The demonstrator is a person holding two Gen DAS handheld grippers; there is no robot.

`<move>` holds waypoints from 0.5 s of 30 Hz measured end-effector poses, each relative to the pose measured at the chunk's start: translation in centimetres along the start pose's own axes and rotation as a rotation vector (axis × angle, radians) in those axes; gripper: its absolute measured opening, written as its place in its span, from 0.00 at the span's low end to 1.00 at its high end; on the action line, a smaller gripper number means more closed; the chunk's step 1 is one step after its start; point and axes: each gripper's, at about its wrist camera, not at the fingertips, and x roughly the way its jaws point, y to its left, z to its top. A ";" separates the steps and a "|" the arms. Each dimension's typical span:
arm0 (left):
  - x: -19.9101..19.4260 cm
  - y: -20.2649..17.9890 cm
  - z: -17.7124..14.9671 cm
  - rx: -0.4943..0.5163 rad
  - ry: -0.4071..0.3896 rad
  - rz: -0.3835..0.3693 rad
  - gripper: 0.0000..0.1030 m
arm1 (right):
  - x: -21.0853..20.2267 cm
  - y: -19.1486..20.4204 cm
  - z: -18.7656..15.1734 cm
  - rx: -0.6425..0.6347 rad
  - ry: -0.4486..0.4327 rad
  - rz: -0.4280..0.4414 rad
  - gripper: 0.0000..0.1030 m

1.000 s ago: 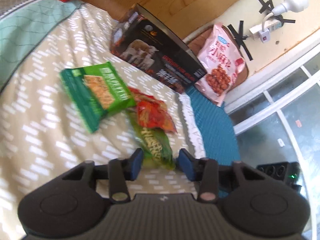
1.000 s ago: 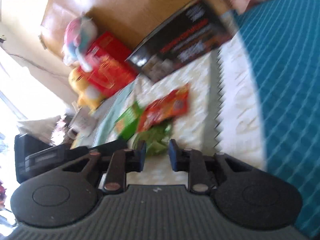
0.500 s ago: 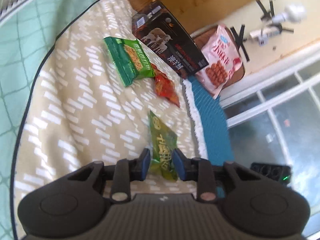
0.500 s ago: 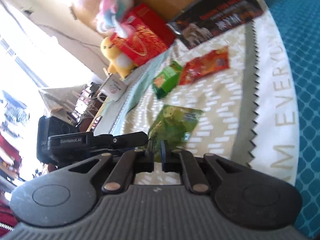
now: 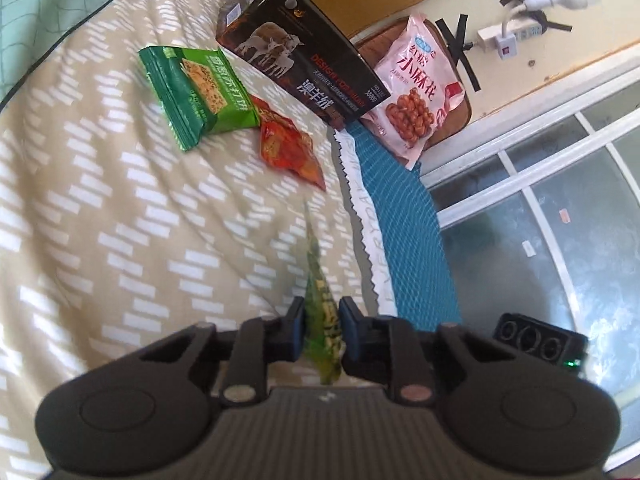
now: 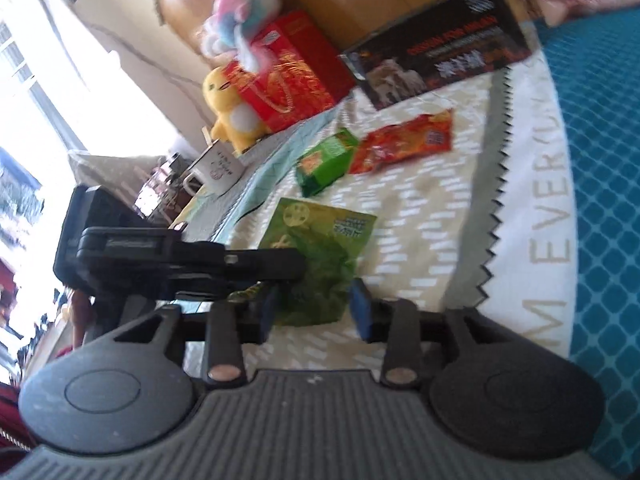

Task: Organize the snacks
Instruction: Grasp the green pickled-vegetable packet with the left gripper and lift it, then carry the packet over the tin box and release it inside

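A light green snack packet (image 5: 316, 272) stands on edge between the pads of my left gripper (image 5: 322, 330), whose jaws are closing and press on it. In the right wrist view the same packet (image 6: 320, 248) lies flat-faced just ahead of my right gripper (image 6: 314, 312). The right jaws are opening and their pads stand clear of the packet on either side. The left tool's black housing (image 6: 120, 240) reaches in from the left to the packet's edge. Farther off lie a green cracker pack (image 5: 196, 88) and a red packet (image 5: 288, 148).
The beige patterned bedspread (image 5: 120, 220) meets a teal blanket (image 5: 404, 232) on the right. A black box (image 5: 304, 52) and a pink snack bag (image 5: 416, 88) lean at the headboard. A red box (image 6: 288, 76), a yellow plush (image 6: 228, 108) and a mug (image 6: 216, 168) sit at the left.
The green packet came away from the red packet and now stands on edge in the left jaws, which narrowed onto it. The right jaws went from shut to spread apart.
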 end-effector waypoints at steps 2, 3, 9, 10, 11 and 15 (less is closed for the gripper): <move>-0.1 0.1 0.3 -0.008 -0.001 -0.008 0.18 | 0.2 0.8 -0.2 -0.054 -0.002 -0.011 0.54; -0.3 0.2 0.6 -0.018 -0.001 -0.017 0.18 | 0.3 1.2 -0.2 -0.091 0.003 -0.024 0.54; -1.7 -0.1 2.2 -0.028 -0.021 -0.101 0.17 | -0.2 0.2 1.2 -0.084 -0.009 -0.004 0.58; -1.6 -0.3 2.5 -0.028 -0.014 -0.128 0.17 | -0.3 0.0 1.5 -0.070 -0.010 0.029 0.58; -1.6 -0.7 2.9 -0.022 -0.008 -0.151 0.18 | -0.2 0.0 1.8 -0.058 -0.011 0.059 0.58; -1.3 -3.0 5.1 0.059 -0.025 -0.121 0.19 | -0.5 0.1 3.8 -0.036 -0.060 0.121 0.46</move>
